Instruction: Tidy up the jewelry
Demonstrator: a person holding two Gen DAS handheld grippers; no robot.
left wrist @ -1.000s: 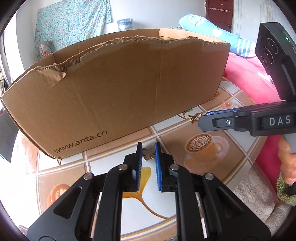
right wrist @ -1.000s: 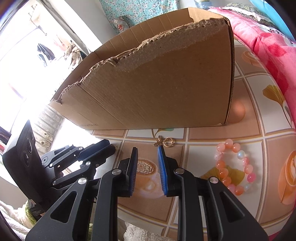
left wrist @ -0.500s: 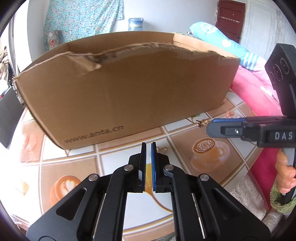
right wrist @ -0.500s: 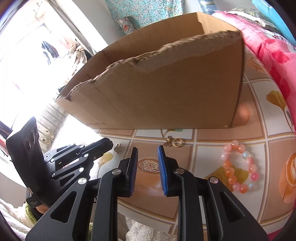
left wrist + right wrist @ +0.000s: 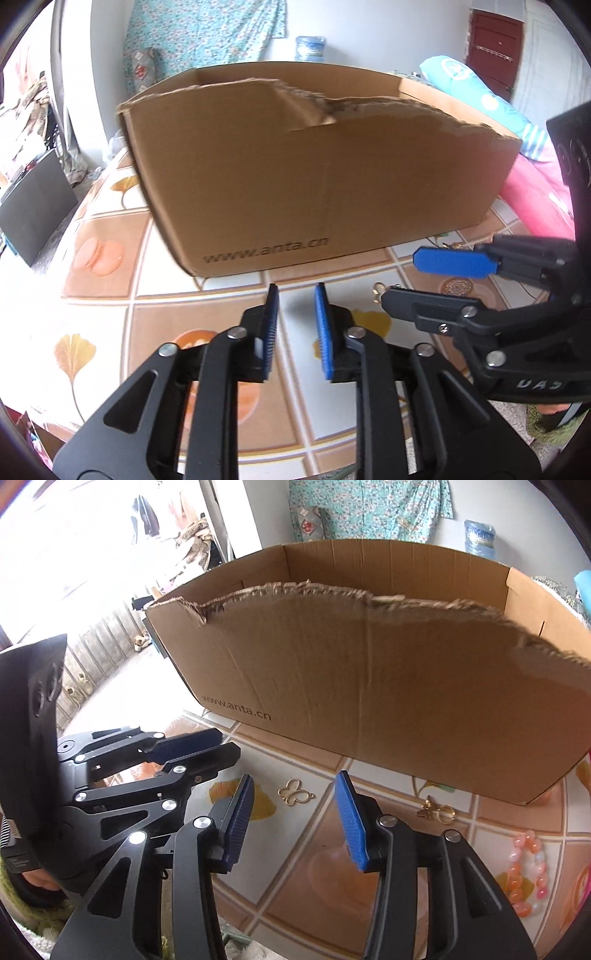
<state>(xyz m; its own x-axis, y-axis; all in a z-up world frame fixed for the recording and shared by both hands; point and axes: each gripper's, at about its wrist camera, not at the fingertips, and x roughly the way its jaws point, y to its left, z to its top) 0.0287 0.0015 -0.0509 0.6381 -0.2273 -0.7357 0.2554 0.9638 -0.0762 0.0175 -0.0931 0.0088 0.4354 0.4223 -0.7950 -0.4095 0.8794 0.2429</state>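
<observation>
A gold butterfly pendant (image 5: 293, 793) lies flat on the patterned tablecloth (image 5: 317, 871) in front of the cardboard box (image 5: 369, 686). My right gripper (image 5: 294, 778) hovers over it with jaws opening, the pendant just past the tips and untouched. A second gold charm with a ring (image 5: 436, 812) lies further right, and a pink bead bracelet (image 5: 528, 871) beyond that. In the left wrist view my left gripper (image 5: 295, 295) is opening with nothing between its pads. The right gripper (image 5: 400, 280) reaches in from the right there, and a bit of the pendant (image 5: 376, 293) shows by its lower finger.
The torn-edged cardboard box (image 5: 314, 177) stands close behind both grippers, open at the top. My left gripper (image 5: 225, 746) sits just left of the right one, almost touching. Pink bedding (image 5: 532, 199) lies to the right, and a dark panel (image 5: 33, 206) to the left.
The left gripper closed at the butterfly pendant, then opened and drew off to the left without it. The right gripper swung left from the ring charm to the pendant and widened its jaws.
</observation>
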